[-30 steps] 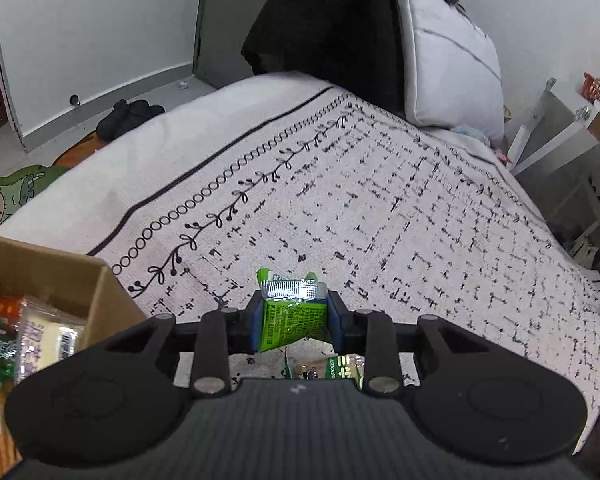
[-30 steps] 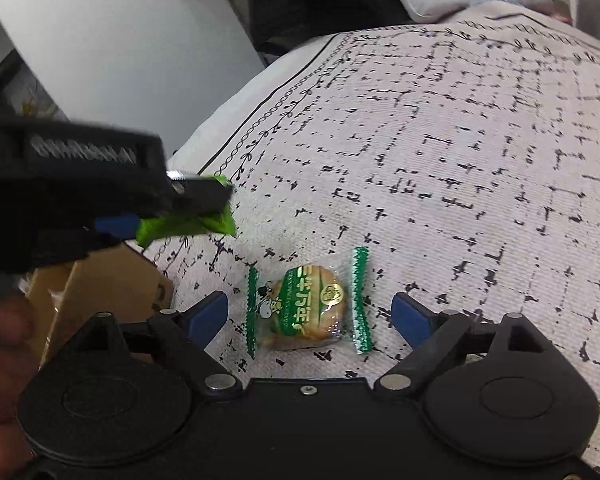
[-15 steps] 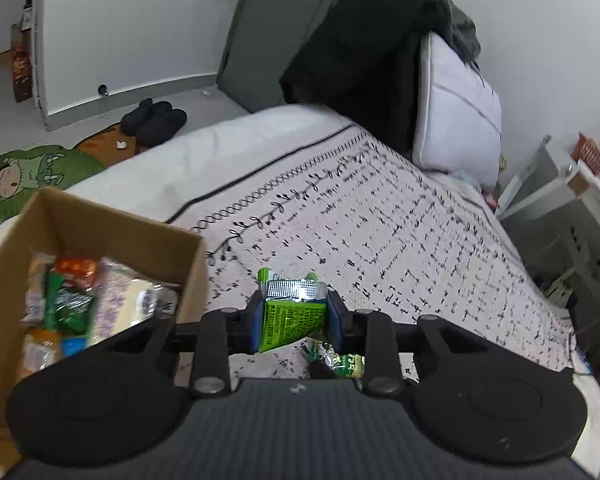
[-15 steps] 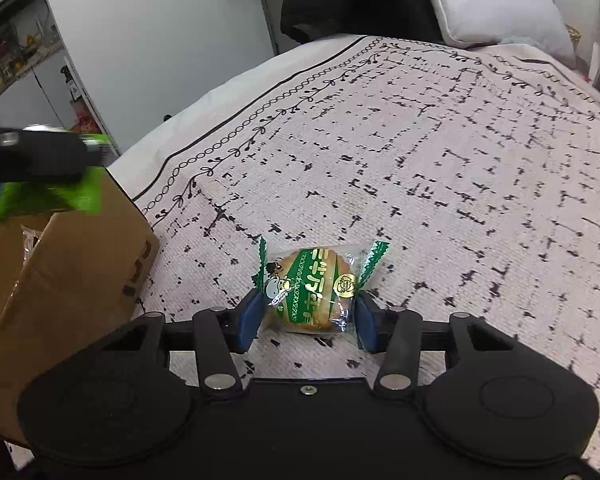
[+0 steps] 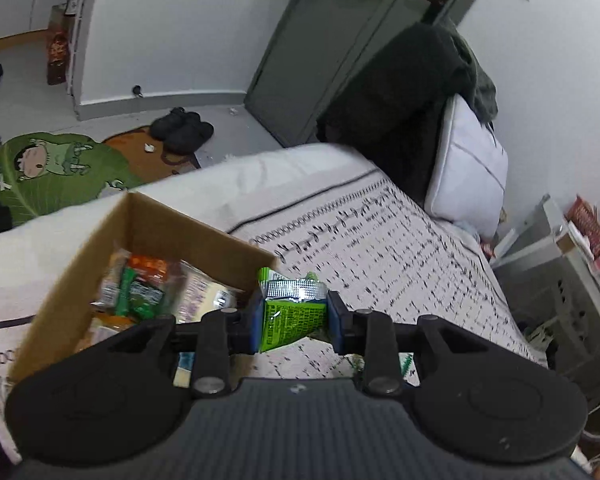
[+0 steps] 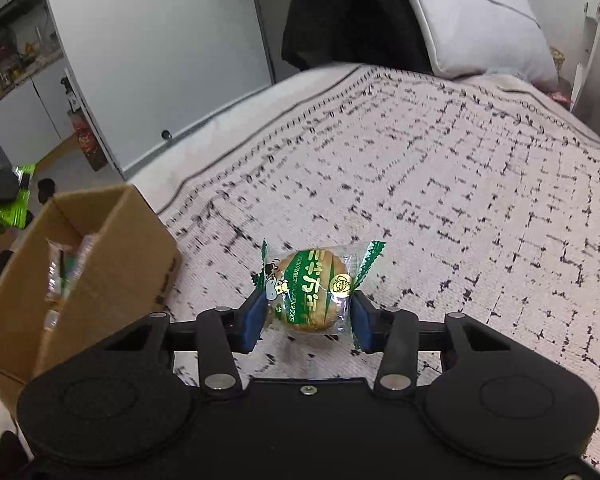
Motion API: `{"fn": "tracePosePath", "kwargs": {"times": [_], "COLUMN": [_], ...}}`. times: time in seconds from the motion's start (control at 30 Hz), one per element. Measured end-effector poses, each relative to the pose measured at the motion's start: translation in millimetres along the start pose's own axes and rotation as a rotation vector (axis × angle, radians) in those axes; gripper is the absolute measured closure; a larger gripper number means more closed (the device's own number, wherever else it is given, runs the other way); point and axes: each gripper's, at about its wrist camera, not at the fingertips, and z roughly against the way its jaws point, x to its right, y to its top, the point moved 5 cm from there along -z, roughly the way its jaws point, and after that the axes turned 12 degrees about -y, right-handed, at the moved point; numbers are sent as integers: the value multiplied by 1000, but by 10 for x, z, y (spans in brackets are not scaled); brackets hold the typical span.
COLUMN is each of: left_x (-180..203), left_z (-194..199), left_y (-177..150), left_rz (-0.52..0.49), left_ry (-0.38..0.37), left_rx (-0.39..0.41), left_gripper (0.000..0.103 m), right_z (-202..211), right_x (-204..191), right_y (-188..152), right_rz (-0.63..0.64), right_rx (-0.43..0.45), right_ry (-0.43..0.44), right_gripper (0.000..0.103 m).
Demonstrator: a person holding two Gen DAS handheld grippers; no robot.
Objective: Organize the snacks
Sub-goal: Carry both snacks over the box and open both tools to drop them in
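My left gripper [image 5: 296, 312] is shut on a green foil snack packet [image 5: 292, 326] and holds it over the near right corner of an open cardboard box [image 5: 172, 232]. Several wrapped snacks [image 5: 140, 284] lie inside the box. My right gripper [image 6: 306, 314] is shut on a round cake in a clear, green-edged wrapper [image 6: 312, 284], its blue pads [image 6: 254, 318] pressing both sides, a little above the bedspread [image 6: 440, 184]. In the right wrist view the box [image 6: 112, 256] stands to the left, with the green packet [image 6: 12, 212] above its far edge.
The box sits on a bed with a white, black-patterned cover. A white pillow [image 5: 468, 168] and dark clothing [image 5: 400, 92] are at the head. A green floor mat [image 5: 56, 172] and black shoes [image 5: 184, 130] lie beyond the bed's left edge. A grey shelf unit [image 5: 560, 280] stands at the right.
My right gripper closed on the wrapped cake and raised it off the bedspread. My left gripper carried the green packet left and up, until it hung over the box.
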Motion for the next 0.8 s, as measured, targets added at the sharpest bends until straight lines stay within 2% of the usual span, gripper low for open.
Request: {"fn": "tracePosePath", "kwargs": {"times": [0.47,0.57,0.8], "left_x": [-427,-483,-701], "left_z": [557,613,709], "left_y": [240,279,339], "left_rz": [126,126,171], "left_ry": [-7,9,-9], "left_rx": [95,92,96], "left_gripper": [72,72,72], "right_z": [724,822,962], "right_x": [-447,-555,-759], "right_y": [284,341,434], "right_rz": [-23,-17,-12], "right_rx": [92,100,113], "right_ry": [76,82,95], "right_gripper": [59,59,59]}}
